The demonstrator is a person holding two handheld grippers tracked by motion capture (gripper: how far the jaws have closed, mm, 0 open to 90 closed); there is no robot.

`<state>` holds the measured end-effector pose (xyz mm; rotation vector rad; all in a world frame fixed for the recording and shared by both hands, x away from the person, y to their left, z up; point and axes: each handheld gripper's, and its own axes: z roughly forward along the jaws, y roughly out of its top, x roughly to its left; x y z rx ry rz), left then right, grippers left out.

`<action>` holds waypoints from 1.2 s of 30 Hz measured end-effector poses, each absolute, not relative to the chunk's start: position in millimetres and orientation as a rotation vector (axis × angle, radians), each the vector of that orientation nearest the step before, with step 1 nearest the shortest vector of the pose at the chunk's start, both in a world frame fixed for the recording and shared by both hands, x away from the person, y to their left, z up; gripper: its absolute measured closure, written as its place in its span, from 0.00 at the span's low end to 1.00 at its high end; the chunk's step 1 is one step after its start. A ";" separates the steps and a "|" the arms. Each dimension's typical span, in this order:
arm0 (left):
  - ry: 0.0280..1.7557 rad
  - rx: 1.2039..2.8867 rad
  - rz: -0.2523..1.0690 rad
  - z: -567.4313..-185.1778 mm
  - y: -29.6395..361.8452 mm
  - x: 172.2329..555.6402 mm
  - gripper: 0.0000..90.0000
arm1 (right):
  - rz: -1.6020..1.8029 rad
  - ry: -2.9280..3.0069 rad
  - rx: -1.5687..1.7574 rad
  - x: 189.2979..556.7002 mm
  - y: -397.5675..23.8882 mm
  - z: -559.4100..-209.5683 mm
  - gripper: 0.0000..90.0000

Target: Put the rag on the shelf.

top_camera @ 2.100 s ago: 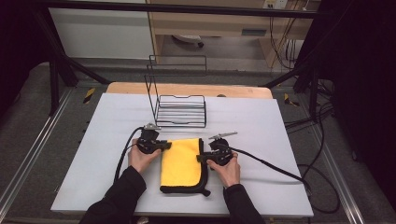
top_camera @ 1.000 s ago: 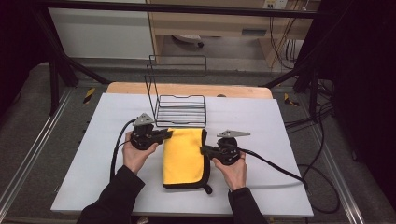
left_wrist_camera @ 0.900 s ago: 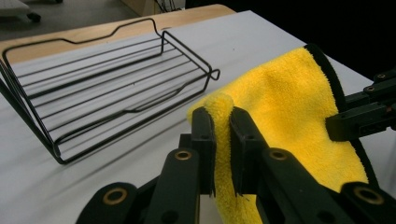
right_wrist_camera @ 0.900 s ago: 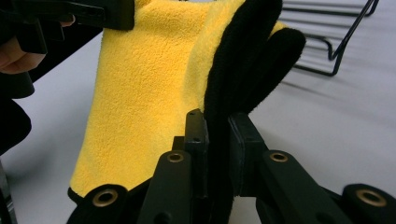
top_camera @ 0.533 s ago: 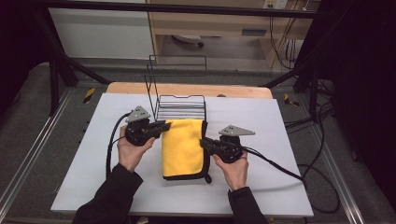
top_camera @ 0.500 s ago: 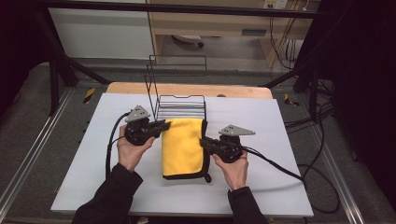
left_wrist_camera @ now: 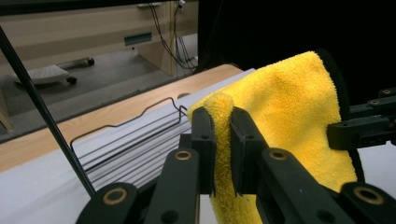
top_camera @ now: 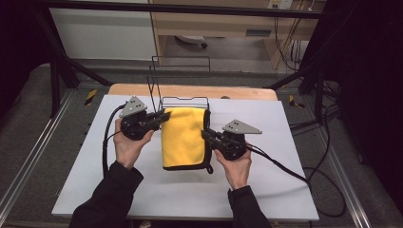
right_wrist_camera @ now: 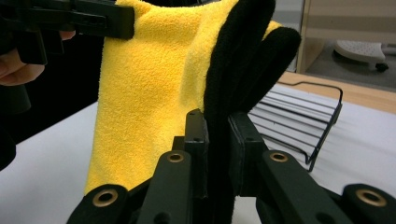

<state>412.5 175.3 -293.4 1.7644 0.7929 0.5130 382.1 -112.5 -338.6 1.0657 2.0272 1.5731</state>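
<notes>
A folded yellow cloth (top_camera: 184,137) with black edging is held clear of the white bench (top_camera: 142,190), stretched between the two grippers just in front of a black wire rack (top_camera: 183,102) that stands at twelve o'clock from it. The left gripper (top_camera: 164,115) is clamped on the cloth's upper corner at about ten o'clock; in the left gripper view its jaws are seen pressed nearly together with only the thickness of the yellow pile (left_wrist_camera: 223,140) between them. The right gripper (top_camera: 205,134) is closed in the same way on the black-trimmed edge (right_wrist_camera: 219,154) at about three o'clock, lower than the left.

The greatest risk is judged to be a slip: each hold is taken on a narrow margin of soft fabric, and a sideways pull could draw an edge out, so that the cloth would swing down on one corner. The folded layers could also be parted if the grippers are drawn further apart. The hanging lower hem could be caught on the rack's front wire if the cloth is carried toward twelve o'clock too low.

The cloth's long axis is seen to run from twelve to six o'clock, its top edge toward the rack and its lower hem hanging toward the person.
</notes>
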 end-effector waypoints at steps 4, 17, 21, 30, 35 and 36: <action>0.781 1.728 0.542 -283.3 175.9 411.6 0.90 | 1.589 1.995 1.041 382.2 -110.6 -329.6 0.89; 0.753 1.632 0.601 -257.5 180.5 414.4 0.90 | 1.621 1.916 0.965 386.6 -104.6 -302.5 0.89; 0.744 1.611 0.622 -247.9 183.1 416.4 0.90 | 1.626 1.891 0.941 389.3 -101.4 -292.9 0.89; 0.738 1.557 0.647 -225.0 190.5 424.7 0.90 | 1.636 1.832 0.886 398.4 -91.9 -271.2 0.89; 0.731 1.546 0.682 -209.9 194.5 430.1 0.90 | 1.642 1.813 0.862 404.3 -88.1 -258.8 0.89; 0.728 1.545 0.687 -206.5 195.3 431.1 0.90 | 1.645 1.810 0.860 405.5 -87.8 -255.7 0.89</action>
